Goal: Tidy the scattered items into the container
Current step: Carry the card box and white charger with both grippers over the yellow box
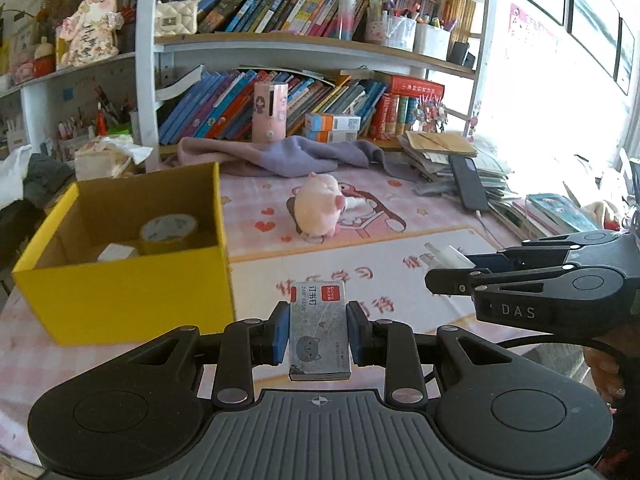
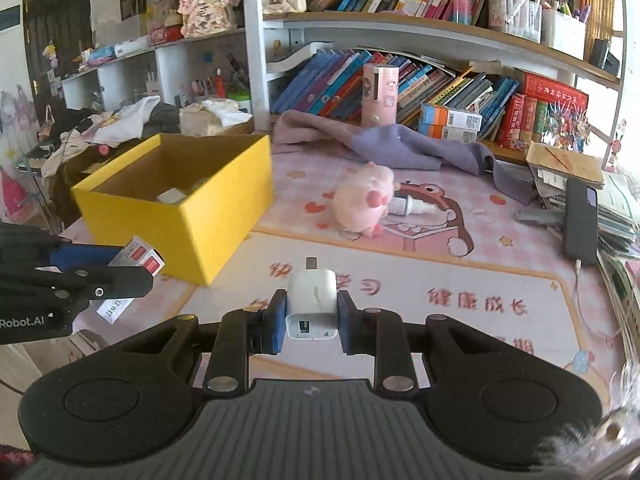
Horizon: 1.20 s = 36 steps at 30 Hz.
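My left gripper [image 1: 319, 330] is shut on a small grey staples box [image 1: 319, 336] with a red label, held above the pink mat. The yellow cardboard box [image 1: 132, 292] stands just left of it, open-topped, with a tape roll [image 1: 168, 232] and a white item [image 1: 116, 252] inside. My right gripper [image 2: 312, 316] is shut on a white charger plug [image 2: 312, 304], prongs pointing forward. In the right wrist view the yellow box [image 2: 216, 224] lies ahead to the left, and the left gripper with its staples box [image 2: 136, 260] shows at the left edge. A pink plush pig [image 2: 362, 204] lies mid-table beside a small white bottle [image 2: 412, 206].
A purple cloth [image 2: 400, 148] is heaped at the back of the table by a pink cylinder [image 2: 378, 96]. Stacked papers and a black phone [image 2: 580, 220] with a cable sit at the right. Bookshelves rise behind; clothes [image 2: 116, 124] are piled beyond the box.
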{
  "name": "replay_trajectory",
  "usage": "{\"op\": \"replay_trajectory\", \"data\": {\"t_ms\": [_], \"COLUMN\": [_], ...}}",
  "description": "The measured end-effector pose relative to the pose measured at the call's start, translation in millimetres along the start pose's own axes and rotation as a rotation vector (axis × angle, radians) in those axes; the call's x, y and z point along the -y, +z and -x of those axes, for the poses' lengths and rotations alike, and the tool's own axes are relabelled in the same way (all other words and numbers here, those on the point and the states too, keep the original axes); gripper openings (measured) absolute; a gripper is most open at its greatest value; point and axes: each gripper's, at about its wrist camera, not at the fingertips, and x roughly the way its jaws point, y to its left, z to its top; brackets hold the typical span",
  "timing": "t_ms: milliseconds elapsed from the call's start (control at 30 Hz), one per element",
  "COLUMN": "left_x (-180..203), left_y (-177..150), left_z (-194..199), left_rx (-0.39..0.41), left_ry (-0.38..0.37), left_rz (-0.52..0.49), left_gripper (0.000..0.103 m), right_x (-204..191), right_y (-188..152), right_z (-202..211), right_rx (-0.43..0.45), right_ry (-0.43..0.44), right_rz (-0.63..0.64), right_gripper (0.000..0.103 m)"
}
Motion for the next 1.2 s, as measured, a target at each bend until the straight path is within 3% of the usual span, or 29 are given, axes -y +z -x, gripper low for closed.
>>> {"op": "replay_trajectory", "data": {"t_ms": [567, 1200], "left_x": [-39.2, -62.0], "left_y": [-34.9, -49.6], "left_z": [55.0, 74.5], "left_rx": [0.034, 0.025], "left_ry": [0.127, 0.17], "left_rz": [0.119, 0.155], "left_gripper": [0.028, 0.028], "right_x": [-86.7, -123.1], "right_y": [-14.6, -12.7], "right_z": [18.5, 11.8], "right_rx": [-0.024, -0.037], "right_ry": [0.136, 0.207], "right_rz": [0.148, 0.191], "right_gripper": [0.024, 0.024]}}
